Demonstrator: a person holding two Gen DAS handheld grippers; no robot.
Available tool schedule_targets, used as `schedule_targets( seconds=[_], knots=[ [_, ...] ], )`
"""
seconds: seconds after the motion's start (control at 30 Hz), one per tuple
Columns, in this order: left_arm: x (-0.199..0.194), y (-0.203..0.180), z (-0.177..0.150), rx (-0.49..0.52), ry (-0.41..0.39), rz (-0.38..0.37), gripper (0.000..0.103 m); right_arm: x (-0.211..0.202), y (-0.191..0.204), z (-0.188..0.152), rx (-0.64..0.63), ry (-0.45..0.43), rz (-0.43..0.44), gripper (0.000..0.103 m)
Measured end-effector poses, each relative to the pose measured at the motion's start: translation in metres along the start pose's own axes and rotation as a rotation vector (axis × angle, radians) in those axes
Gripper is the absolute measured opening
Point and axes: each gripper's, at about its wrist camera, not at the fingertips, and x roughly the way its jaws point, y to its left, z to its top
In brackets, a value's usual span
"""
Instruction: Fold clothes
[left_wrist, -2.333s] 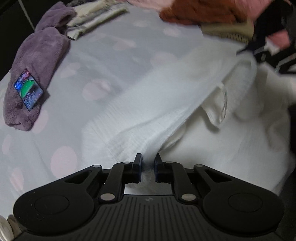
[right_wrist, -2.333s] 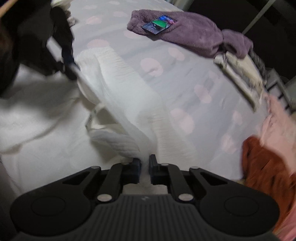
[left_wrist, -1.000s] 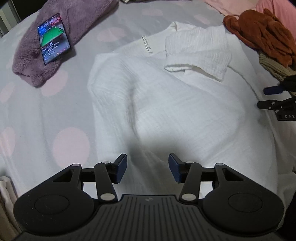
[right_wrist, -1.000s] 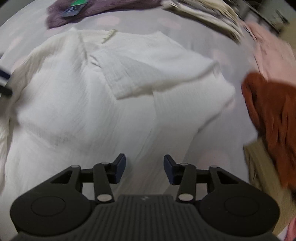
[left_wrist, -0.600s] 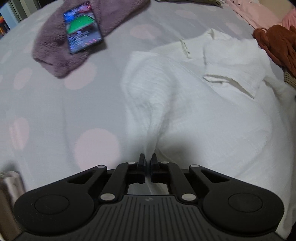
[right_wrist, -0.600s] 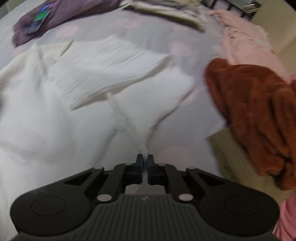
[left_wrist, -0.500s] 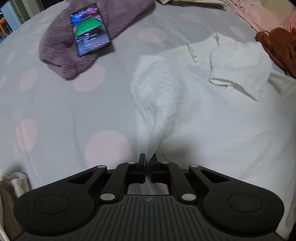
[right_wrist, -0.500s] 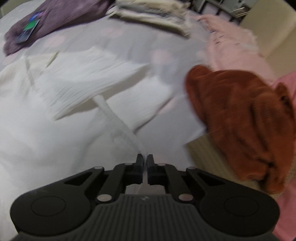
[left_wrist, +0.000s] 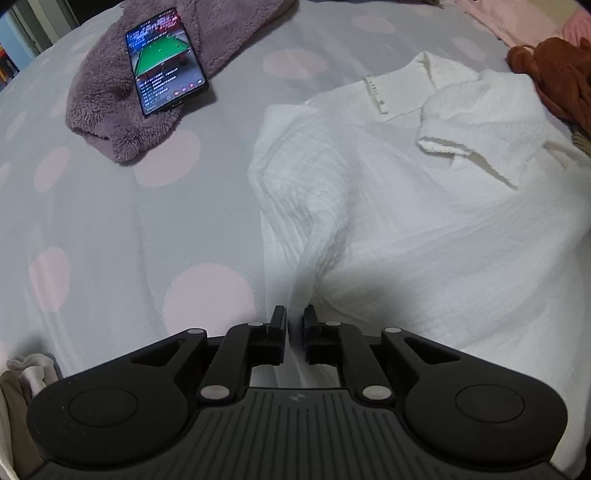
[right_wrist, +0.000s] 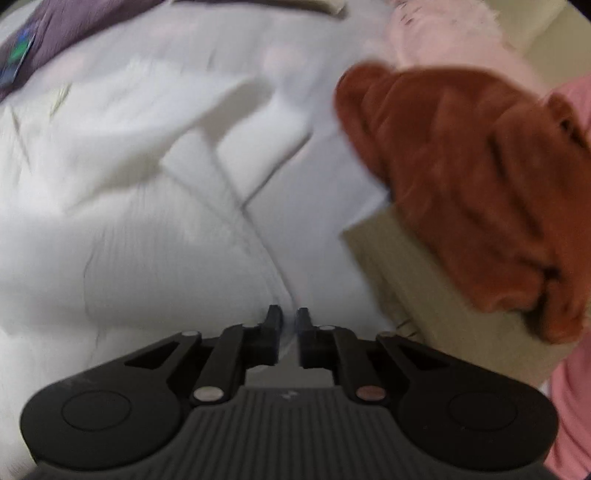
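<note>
A white crinkled garment lies spread on the grey dotted bedsheet, one sleeve folded inward at the far right. My left gripper is shut on a pinch of its left near edge, and the cloth rises in a ridge from the jaws. In the right wrist view the same white garment fills the left half, blurred. My right gripper is shut on its right near edge, a taut seam running away from the jaws.
A phone with a lit screen rests on a purple fleece at the far left. A rust-brown garment lies on a beige one close to the right gripper, with pink clothes behind.
Both grippers went from open to shut on the white garment's near edges, then lifted and pulled them. The right view swung toward the rust-brown garment.
</note>
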Motion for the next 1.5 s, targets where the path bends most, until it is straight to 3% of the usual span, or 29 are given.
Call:
schedule_targets(
  seconds=[0.03, 0.13, 0.47, 0.57, 0.63, 0.77, 0.9, 1.07, 1.1, 1.13, 1.17, 1.2, 1.23, 1.27, 1.4, 1.5],
  knots=[
    [-0.006, 0.001, -0.002, -0.002, -0.005, -0.006, 0.018, 0.000, 0.000, -0.004, 0.009, -0.003, 0.002, 0.033],
    [-0.022, 0.008, -0.010, -0.028, -0.023, -0.026, 0.026, -0.011, -0.002, -0.019, 0.061, -0.030, 0.011, 0.034],
    [-0.003, 0.005, -0.049, -0.084, 0.109, -0.096, 0.028, -0.050, 0.040, -0.056, 0.054, -0.102, 0.096, 0.035],
    [-0.004, 0.001, -0.060, -0.095, 0.128, -0.091, 0.030, -0.063, 0.073, -0.061, 0.024, -0.117, 0.178, 0.035],
    [-0.004, 0.004, -0.068, -0.108, 0.142, -0.087, 0.043, -0.072, 0.095, -0.064, 0.004, -0.126, 0.234, 0.035],
    [-0.002, 0.013, -0.085, -0.140, 0.175, -0.083, 0.045, -0.084, 0.151, -0.068, -0.082, -0.106, 0.406, 0.038],
    [0.005, 0.017, -0.100, -0.161, 0.215, -0.089, 0.036, -0.081, 0.206, -0.071, -0.118, 0.000, 0.599, 0.041],
    [0.011, 0.005, -0.106, -0.136, 0.225, -0.066, 0.036, -0.069, 0.267, -0.087, -0.161, 0.153, 0.638, 0.045],
    [0.010, 0.004, -0.106, -0.134, 0.218, -0.069, 0.031, -0.067, 0.276, -0.092, -0.166, 0.182, 0.642, 0.048],
    [0.008, 0.002, -0.106, -0.125, 0.207, -0.081, 0.011, -0.065, 0.286, -0.097, -0.172, 0.210, 0.645, 0.049],
    [0.006, 0.001, -0.107, -0.118, 0.197, -0.092, 0.000, -0.061, 0.292, -0.102, -0.165, 0.233, 0.649, 0.048],
    [0.004, 0.001, -0.107, -0.113, 0.191, -0.100, 0.000, -0.060, 0.297, -0.106, -0.161, 0.247, 0.662, 0.044],
    [0.001, 0.001, -0.108, -0.109, 0.185, -0.109, 0.000, -0.058, 0.302, -0.110, -0.157, 0.258, 0.676, 0.021],
    [-0.002, 0.003, -0.108, -0.108, 0.176, -0.114, 0.000, -0.060, 0.307, -0.113, -0.162, 0.256, 0.693, 0.006],
    [-0.022, 0.018, -0.100, -0.116, 0.124, -0.056, 0.000, -0.083, 0.319, -0.116, -0.198, 0.196, 0.735, 0.005],
    [-0.038, 0.031, -0.090, -0.118, 0.085, 0.016, 0.000, -0.102, 0.324, -0.111, -0.193, 0.168, 0.840, 0.005]
  ],
)
